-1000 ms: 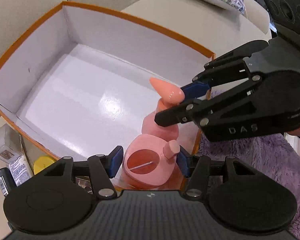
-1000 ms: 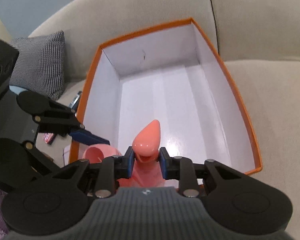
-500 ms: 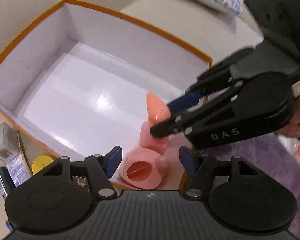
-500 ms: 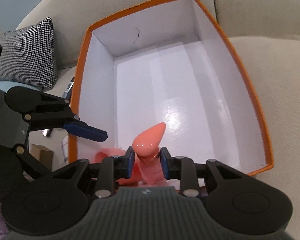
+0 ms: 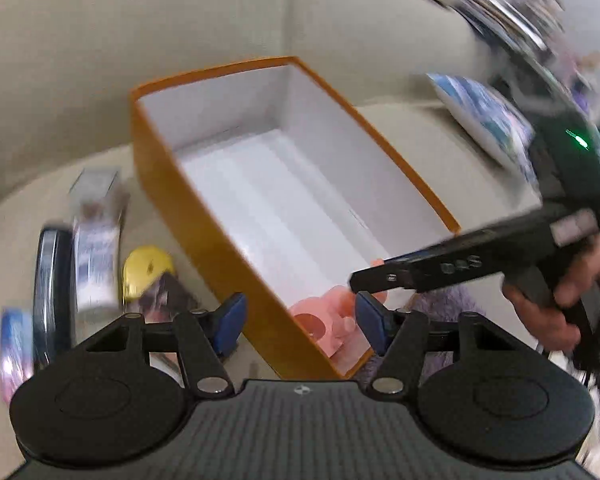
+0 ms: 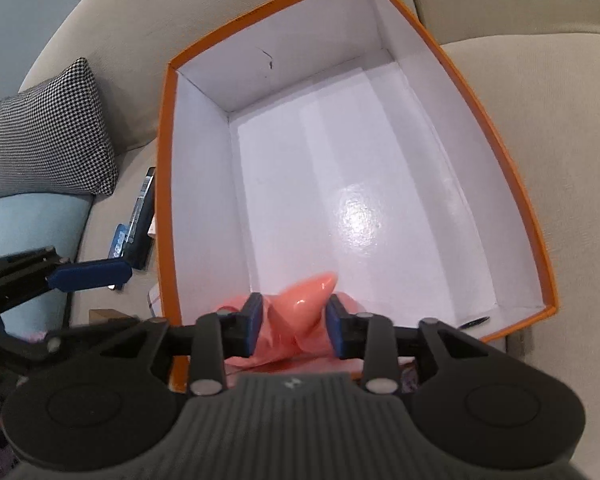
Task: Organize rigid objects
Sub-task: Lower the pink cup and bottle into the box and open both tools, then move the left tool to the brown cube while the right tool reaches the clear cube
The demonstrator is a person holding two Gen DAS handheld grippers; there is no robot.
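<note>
I see an orange box [image 6: 162, 184] with a white inside, a glossy pink toy [image 6: 308, 294] in its near corner, a beige sofa [image 6: 540, 120], a black-and-white checked cushion [image 6: 48, 132], and a yellow lid [image 5: 146, 270] outside.

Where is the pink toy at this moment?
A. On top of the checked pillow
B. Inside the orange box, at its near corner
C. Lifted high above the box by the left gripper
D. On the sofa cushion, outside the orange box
B: the pink toy lies on the white floor of the orange box at the near end, between the parted fingers of the right gripper, whose jaws have just been opening.
</note>
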